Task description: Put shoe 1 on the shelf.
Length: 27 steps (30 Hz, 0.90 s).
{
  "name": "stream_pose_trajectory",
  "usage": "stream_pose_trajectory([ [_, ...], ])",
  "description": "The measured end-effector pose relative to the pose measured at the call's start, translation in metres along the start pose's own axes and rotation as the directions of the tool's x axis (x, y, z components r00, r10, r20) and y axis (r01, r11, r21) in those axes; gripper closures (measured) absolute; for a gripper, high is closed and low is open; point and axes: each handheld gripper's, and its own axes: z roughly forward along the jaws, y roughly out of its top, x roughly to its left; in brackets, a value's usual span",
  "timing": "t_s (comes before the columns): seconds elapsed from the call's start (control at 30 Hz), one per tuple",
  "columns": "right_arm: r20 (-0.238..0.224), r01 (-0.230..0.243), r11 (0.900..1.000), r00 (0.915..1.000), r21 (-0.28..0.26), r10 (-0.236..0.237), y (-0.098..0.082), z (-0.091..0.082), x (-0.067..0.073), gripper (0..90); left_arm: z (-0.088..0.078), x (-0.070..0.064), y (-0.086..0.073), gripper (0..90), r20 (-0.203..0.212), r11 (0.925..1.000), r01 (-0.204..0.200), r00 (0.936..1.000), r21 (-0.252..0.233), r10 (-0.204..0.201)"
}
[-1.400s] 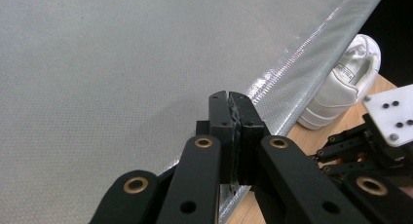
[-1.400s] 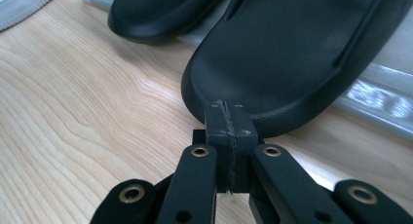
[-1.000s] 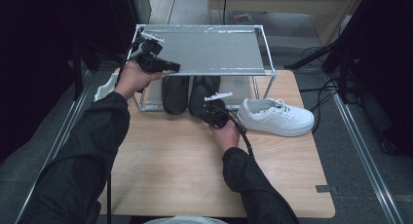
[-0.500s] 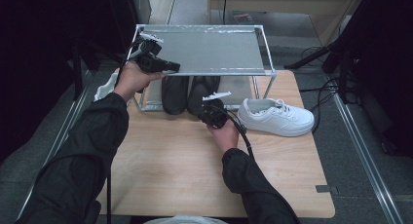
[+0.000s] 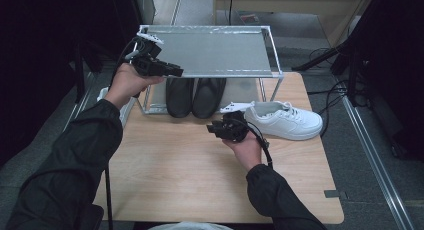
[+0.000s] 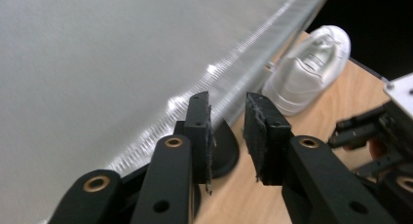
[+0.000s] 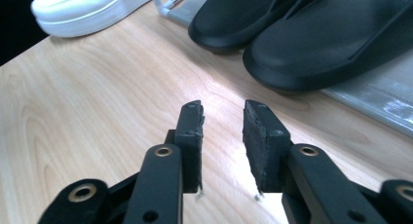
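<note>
The left gripper (image 5: 172,70), jaws just opened and empty, hangs by the grey metal shoe rack (image 5: 212,52) over the shelved pair of black slippers (image 5: 195,96), the right gripper (image 5: 214,129) likewise parted, while the white lace-up sneaker (image 5: 285,121) waits on the table

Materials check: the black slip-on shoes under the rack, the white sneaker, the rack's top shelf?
Pair of black slip-on shoes: matte, moulded look, likely rubber or foam; smooth, no stitching visible. White lace-up sneaker: smooth upper with slight sheen, probably leather or synthetic; thick rubbery sole. Grey top shelf of the rack: flat, dull silvery sheet with a bright edge, likely metal.
</note>
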Motion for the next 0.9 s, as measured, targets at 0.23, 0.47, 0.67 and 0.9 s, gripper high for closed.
stream_pose_trajectory([
  [0.23,-0.021,-0.012,1.0,0.9997,-0.014,0.012,-0.013,-0.023,0.0,62.5,-0.01,-0.014,-0.024,60.0,0.009,0.9997,-0.006,0.9999,0.024,0.005],
  [0.47,-0.045,-0.031,0.999,0.9985,-0.018,0.03,-0.027,-0.042,-0.001,57.8,-0.014,-0.037,-0.044,47.6,0.055,0.9995,-0.03,0.998,0.002,0.03],
  [0.67,-0.052,-0.015,1.0,0.9985,-0.006,0.015,-0.035,-0.055,0.001,54.3,-0.01,-0.042,-0.066,42.7,0.061,0.9993,-0.037,0.9975,0.006,0.037],
  [0.9,-0.046,-0.03,0.999,0.9985,-0.022,0.029,-0.047,-0.074,0.003,51.8,-0.005,-0.042,-0.099,43.9,0.072,0.9997,-0.025,0.9971,0.009,0.024],
])
